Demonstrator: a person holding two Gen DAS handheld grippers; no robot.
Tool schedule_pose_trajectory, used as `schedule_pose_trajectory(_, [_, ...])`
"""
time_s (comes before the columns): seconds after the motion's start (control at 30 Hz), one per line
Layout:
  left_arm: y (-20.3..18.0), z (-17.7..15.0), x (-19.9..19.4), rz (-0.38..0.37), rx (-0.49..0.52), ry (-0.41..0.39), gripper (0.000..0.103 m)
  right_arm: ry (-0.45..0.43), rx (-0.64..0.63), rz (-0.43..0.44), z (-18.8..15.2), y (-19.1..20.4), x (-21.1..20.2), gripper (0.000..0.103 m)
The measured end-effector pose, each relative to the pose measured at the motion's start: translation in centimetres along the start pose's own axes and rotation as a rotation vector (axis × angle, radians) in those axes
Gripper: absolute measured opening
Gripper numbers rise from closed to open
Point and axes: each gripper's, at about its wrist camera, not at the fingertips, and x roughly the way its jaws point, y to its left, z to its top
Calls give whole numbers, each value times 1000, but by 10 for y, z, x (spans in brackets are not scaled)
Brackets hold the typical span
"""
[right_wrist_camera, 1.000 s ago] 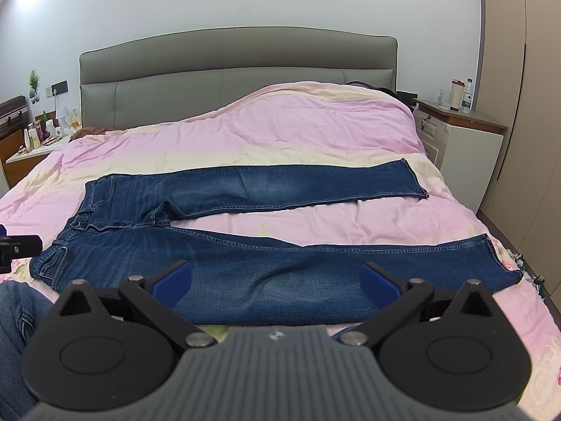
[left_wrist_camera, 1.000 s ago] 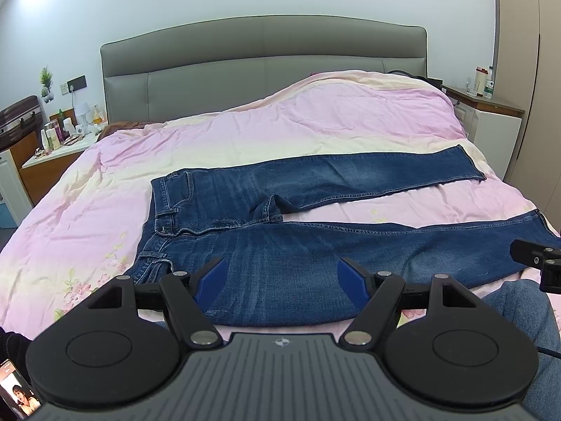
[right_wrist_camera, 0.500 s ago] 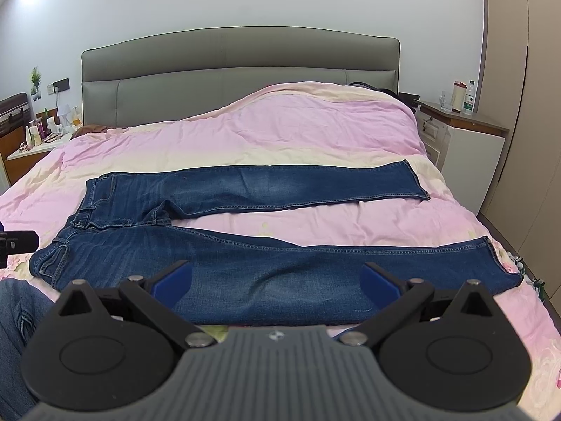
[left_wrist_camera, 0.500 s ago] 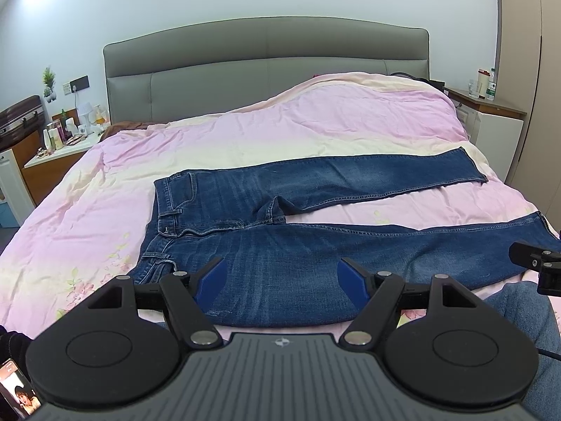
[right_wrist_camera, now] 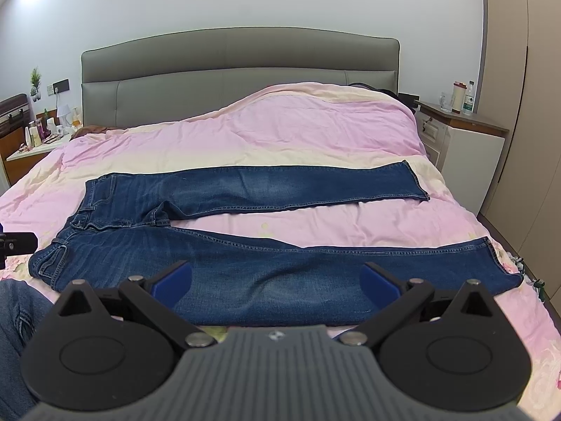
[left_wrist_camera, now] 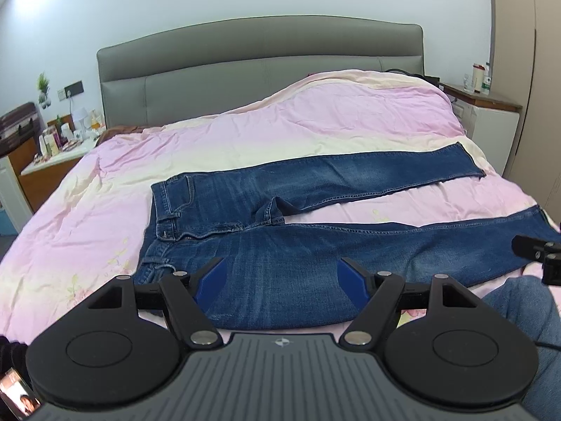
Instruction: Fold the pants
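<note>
— Lying flat on the bed (left_wrist_camera: 105, 189), the jeans (left_wrist_camera: 280, 252) spread out ahead of both grippers, waistband at 9 o'clock, legs running toward 3 o'clock and splayed apart.

— Where do they sit against the left gripper (left_wrist_camera: 280, 277)?

— At its 12 o'clock; the near leg's thigh shows between the blue fingertips (left_wrist_camera: 210, 279), which hang above the cloth and touch nothing.

— And the right gripper (right_wrist_camera: 277, 279)?

— Same near leg between its fingertips (right_wrist_camera: 380, 280), with the hem at 2 o'clock.

— How do the jaws stand?

— Both pairs spread wide, holding nothing.

— Any writing?

— Bottles stand on the nightstand (right_wrist_camera: 466, 122) at 1 o'clock, their labels too small to read. Each gripper body carries a small round emblem, no words.
</note>
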Motion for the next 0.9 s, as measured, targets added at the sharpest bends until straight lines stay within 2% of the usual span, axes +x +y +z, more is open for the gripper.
schedule_pose_trajectory(0.1, [2,4,5,-31,95,-11,85,-10,-2,19,2,-9,4,98])
schedule_pose_trajectory(0.2, [11,8,17,-120,197,16,81,-49,-46,70,2,-25,9,98])
schedule_pose_trajectory(0.3, [20,8,34,-175,298,56,80,-21,-94,105,6,-48,24,98])
schedule_pose_trajectory(0.4, [33,8,53,-181,408,92,78,31,-135,93,8,-76,42,96])
schedule_pose_trajectory(0.47, [46,10,68,-164,450,124,77,64,-175,80,10,-97,55,87])
schedule_pose_trajectory(0.53, [61,12,86,-135,500,163,71,99,-203,44,12,-120,71,81])
schedule_pose_trajectory(0.6, [74,10,108,-98,587,226,70,135,-218,-2,12,-144,86,75])
schedule_pose_trajectory(0.67, [87,7,131,-97,660,309,70,181,-229,-32,12,-168,103,69])
schedule_pose_trajectory(0.8, [99,-7,175,-180,713,475,70,243,-248,-62,5,-208,132,67])
schedule_pose_trajectory(0.9, [89,-25,207,-242,775,609,70,291,-274,-90,-5,-230,154,67])
